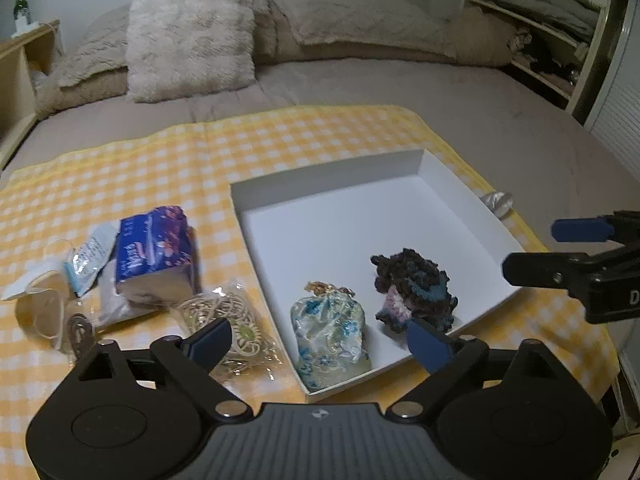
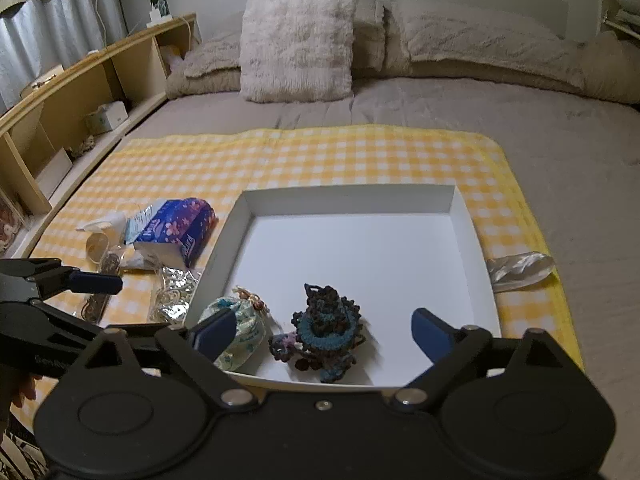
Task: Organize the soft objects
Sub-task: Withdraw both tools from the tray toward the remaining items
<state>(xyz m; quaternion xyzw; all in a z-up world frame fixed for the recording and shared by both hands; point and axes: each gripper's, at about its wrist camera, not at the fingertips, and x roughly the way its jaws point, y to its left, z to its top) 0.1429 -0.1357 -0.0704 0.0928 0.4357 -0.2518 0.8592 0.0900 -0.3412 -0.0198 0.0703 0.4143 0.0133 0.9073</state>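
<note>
Both grippers hovering wide open, holding nothing: left gripper (image 1: pixel 320 346), right gripper (image 2: pixel 324 330). Brocade pouch (image 1: pixel 330 330) and crochet piece (image 1: pixel 414 290) sitting inside white box (image 1: pixel 452 188), near edge. Tissue pack (image 1: pixel 154 254), probably a bag of rubber bands (image 1: pixel 228 314) lying left of box.

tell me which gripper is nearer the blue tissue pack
Left. The left gripper hangs open just in front of the tissue pack; the right gripper hangs open over the white box, farther away.
</note>
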